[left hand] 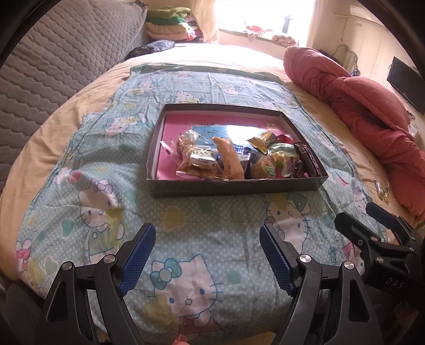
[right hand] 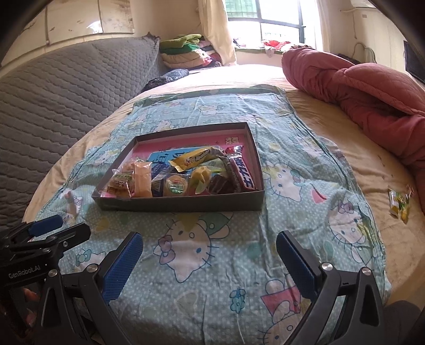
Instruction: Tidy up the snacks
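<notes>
Left wrist view: left gripper (left hand: 207, 254) stood wide apart, nothing between its blue pads, hovering over the cartoon-cat cloth (left hand: 87, 212).
Right wrist view: right gripper (right hand: 209, 261) likewise spread and empty above the cloth.
Snacks: wrapped snacks (right hand: 183, 175) piled in the shallow box (right hand: 180, 204), ahead of both grippers.
Stray: one yellow-green packet (right hand: 398, 204) lay on the sheet (right hand: 358, 164), well apart from the box, near the red quilt (right hand: 372, 87).

Cat-print sheet (left hand: 202, 228) spread over beige bed (left hand: 66, 124). Red quilt (left hand: 372, 111) bunched along right side. Grey quilted headboard (left hand: 53, 61) left. Folded clothes (right hand: 186, 51) stacked near window (right hand: 265, 18).
</notes>
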